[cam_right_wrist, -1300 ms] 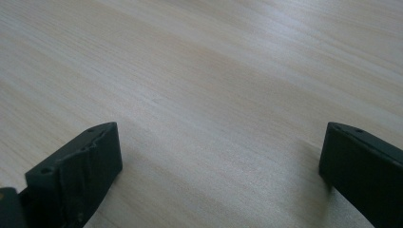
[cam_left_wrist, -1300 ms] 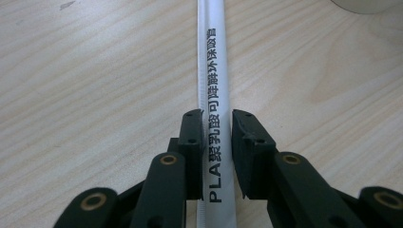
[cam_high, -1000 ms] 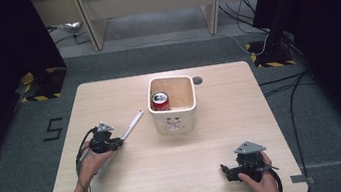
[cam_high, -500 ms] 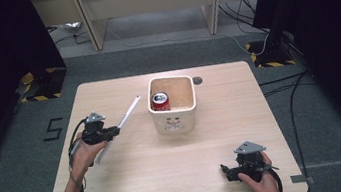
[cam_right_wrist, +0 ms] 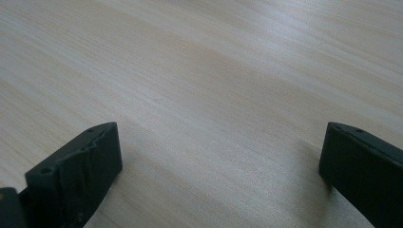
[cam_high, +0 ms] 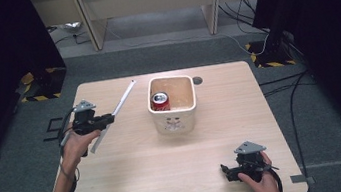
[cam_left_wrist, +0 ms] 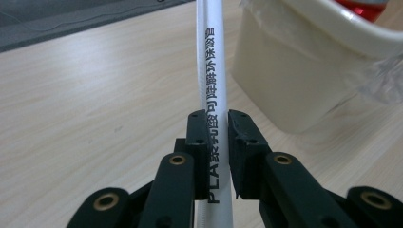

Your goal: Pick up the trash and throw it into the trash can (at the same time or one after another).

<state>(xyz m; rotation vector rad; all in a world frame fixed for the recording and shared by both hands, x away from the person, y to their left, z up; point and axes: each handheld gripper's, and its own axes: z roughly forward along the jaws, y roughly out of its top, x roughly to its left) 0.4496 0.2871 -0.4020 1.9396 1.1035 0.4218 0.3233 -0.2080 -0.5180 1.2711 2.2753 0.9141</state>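
Observation:
A long white paper-wrapped straw (cam_high: 118, 106) with black printed characters (cam_left_wrist: 209, 80) slants above the table's left side. My left gripper (cam_high: 109, 118) is shut on it about a third of the way up, both jaws pressed against the wrapper (cam_left_wrist: 216, 137). To its right stands a cream tub (cam_high: 172, 104) holding a red drink can (cam_high: 160, 100); the tub's wall (cam_left_wrist: 294, 76) is close by in the left gripper view. My right gripper (cam_high: 225, 171) rests low at the table's front right, open, with bare wood between its jaws (cam_right_wrist: 221, 142).
The wooden table (cam_high: 178, 165) has a small round hole (cam_high: 198, 79) behind the tub. Crinkled clear plastic (cam_left_wrist: 380, 80) hangs at the tub's side. Desk legs and cables stand on the floor beyond the far edge.
My left gripper has carried the straw left and toward the far side, away from the tub. The right gripper has stayed where it was.

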